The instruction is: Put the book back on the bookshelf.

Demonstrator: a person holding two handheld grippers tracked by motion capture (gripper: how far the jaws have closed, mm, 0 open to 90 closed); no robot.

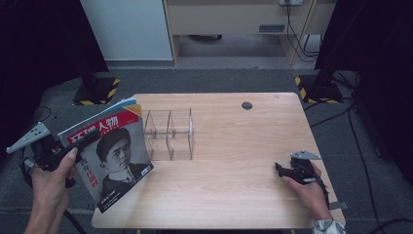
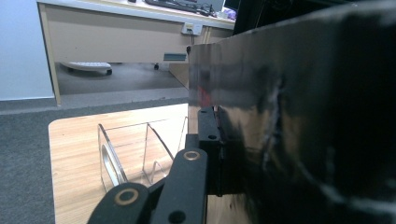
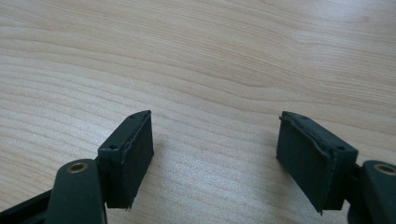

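A magazine (image 1: 114, 158) with a red title band and a portrait on its cover stands tilted over the table's left edge. My left gripper (image 1: 78, 144) is shut on its left edge, held in a hand. In the left gripper view the magazine's dark back (image 2: 308, 121) looms at the right, pinched by my left gripper (image 2: 217, 128). A clear acrylic rack (image 1: 170, 134) with upright dividers stands on the table just right of the magazine; the same rack (image 2: 135, 149) appears beyond the jaw. My right gripper (image 1: 281, 170) rests low at the table's right side, open; the right gripper (image 3: 217, 149) has bare wood between its pads.
The wooden table (image 1: 234, 195) has a round cable hole (image 1: 247, 105) near its far edge. Two stands with yellow-black striped bases (image 1: 97, 90) (image 1: 319, 87) sit on the grey carpet beyond it. A desk (image 1: 234, 19) and cables (image 1: 350, 122) lie farther back and right.
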